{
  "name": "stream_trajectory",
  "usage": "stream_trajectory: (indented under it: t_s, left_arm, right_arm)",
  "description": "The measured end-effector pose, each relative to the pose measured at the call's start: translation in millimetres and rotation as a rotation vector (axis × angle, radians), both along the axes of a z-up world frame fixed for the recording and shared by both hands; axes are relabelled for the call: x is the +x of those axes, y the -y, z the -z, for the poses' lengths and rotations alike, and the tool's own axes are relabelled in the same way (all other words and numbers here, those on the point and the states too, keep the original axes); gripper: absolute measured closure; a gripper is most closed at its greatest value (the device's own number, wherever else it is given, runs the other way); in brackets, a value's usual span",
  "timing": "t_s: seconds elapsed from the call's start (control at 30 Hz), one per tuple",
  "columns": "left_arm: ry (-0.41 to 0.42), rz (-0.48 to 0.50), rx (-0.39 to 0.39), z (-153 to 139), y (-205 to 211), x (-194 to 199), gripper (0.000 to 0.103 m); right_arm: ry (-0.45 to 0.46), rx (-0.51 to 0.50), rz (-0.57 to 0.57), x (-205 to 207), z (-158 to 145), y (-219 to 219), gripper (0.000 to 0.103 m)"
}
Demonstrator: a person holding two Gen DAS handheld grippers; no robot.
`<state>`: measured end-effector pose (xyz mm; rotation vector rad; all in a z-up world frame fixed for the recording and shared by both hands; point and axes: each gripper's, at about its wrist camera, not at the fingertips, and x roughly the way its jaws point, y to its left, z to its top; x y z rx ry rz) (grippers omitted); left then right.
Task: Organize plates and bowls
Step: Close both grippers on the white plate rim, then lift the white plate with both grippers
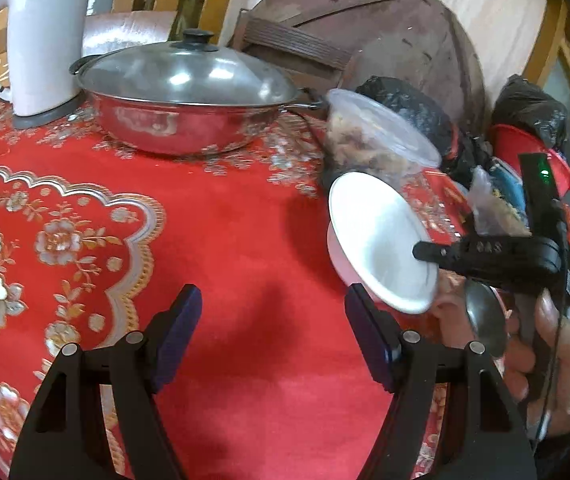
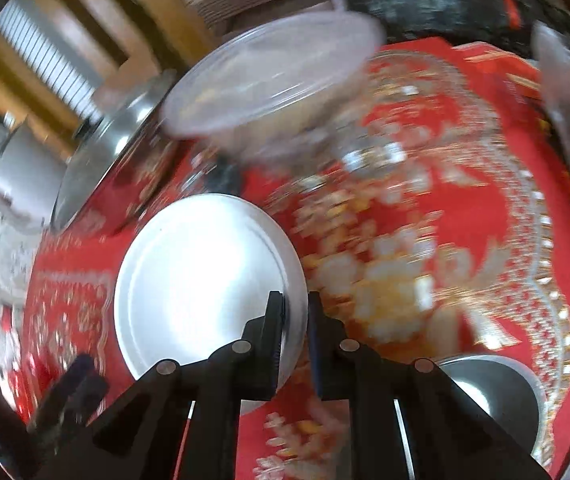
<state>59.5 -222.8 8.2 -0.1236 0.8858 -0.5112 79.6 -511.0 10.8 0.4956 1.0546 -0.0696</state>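
The right claw (image 2: 295, 312) was clamped on the rim of one white bowl (image 1: 381, 240), held tilted above the tabletop (image 1: 245, 220) just right of the lidded steel pot (image 1: 189, 96); the left claw (image 1: 273, 328) stood apart, empty; one steel bowl (image 2: 493, 392) awaited, so setting-down seemingly came next.

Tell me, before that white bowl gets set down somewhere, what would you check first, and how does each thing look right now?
1. Right gripper clamped on the white bowl's rim: ok.
2. Bowl lifted off the red tablecloth and tilted: ok, though the picture is blurred.
3. Left gripper open and holding nothing: ok.
4. Bare cloth ahead of the left gripper for a landing spot: ok.
5. Clear plastic container close behind the bowl: not ok, little room.
6. Metal bowl near the right gripper, touching or apart: cannot tell.
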Motion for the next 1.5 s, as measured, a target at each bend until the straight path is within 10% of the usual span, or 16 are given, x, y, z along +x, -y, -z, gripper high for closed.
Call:
stream_trajectory:
  t_s: [0.37,0.73,0.93,1.13,1.5]
  left_arm:
    - [-0.026,-0.075,0.073,5.6,-16.5,24.6,0.028]
    - [-0.199,-0.031,-0.047,14.2,-20.7,37.9,0.028]
    - [-0.136,-0.044,0.045,13.8,-14.2,29.4,0.029]
    - [-0.113,-0.023,0.110,14.8,-9.8,27.5,0.090]
    - [-0.102,-0.021,0.130,3.4,-18.3,23.1,0.094]
  right_arm:
    - [0.003,-0.017,-0.106,7.4,-5.0,-43.0,0.088]
    - [-0.008,-0.019,-0.139,17.0,0.0,-54.4,0.089]
    - [-0.016,-0.028,-0.163,22.1,2.9,-68.6,0.089]
    - [0.001,-0.006,-0.209,23.2,1.3,-83.8,0.088]
    - [-0.032,0.021,-0.221,30.8,15.4,-97.4,0.087]
